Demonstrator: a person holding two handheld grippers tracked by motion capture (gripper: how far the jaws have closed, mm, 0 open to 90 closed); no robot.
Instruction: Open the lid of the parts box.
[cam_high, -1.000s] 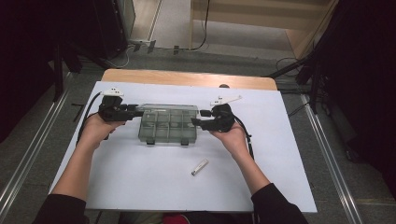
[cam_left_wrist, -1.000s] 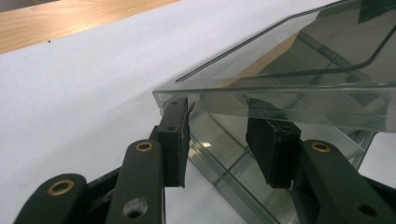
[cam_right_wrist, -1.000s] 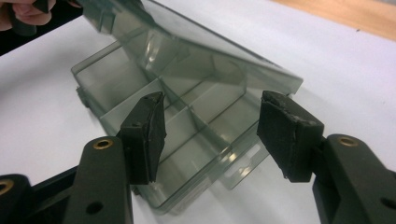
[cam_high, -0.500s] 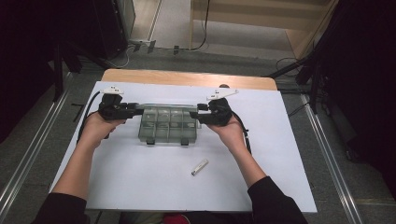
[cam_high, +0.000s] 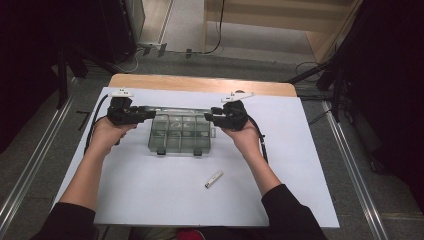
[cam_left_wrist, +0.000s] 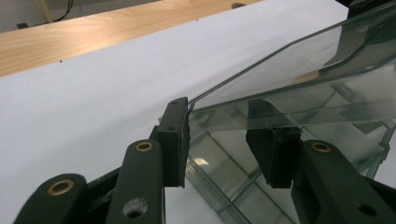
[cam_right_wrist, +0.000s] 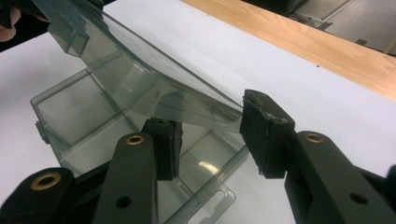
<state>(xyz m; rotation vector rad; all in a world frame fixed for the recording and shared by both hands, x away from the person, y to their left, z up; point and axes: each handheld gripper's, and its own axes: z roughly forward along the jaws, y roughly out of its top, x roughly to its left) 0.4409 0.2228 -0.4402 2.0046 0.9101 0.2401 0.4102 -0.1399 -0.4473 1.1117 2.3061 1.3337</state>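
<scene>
A clear plastic compartment box (cam_high: 180, 137) sits on the white sheet, its hinged lid (cam_left_wrist: 303, 79) raised at a slant. My left gripper (cam_high: 150, 114) is at the box's left end. In the left gripper view its open jaws (cam_left_wrist: 217, 144) straddle the lid's corner, with the left pad at the lid's edge. My right gripper (cam_high: 209, 118) is at the box's right end. There the lid (cam_right_wrist: 140, 79) passes between the open jaws (cam_right_wrist: 208, 135), its corner against the right pad. Empty compartments of the base (cam_right_wrist: 79, 121) show under the lid.
A small white stick-like object (cam_high: 214, 179) lies on the white sheet (cam_high: 150, 200) in front of the box. The wooden table edge (cam_high: 200, 83) runs along the far side. Metal rails and dark equipment flank the table.
Both grippers have moved slightly up and away from the person at the box's ends, and the lid now stands tilted open above the base.
</scene>
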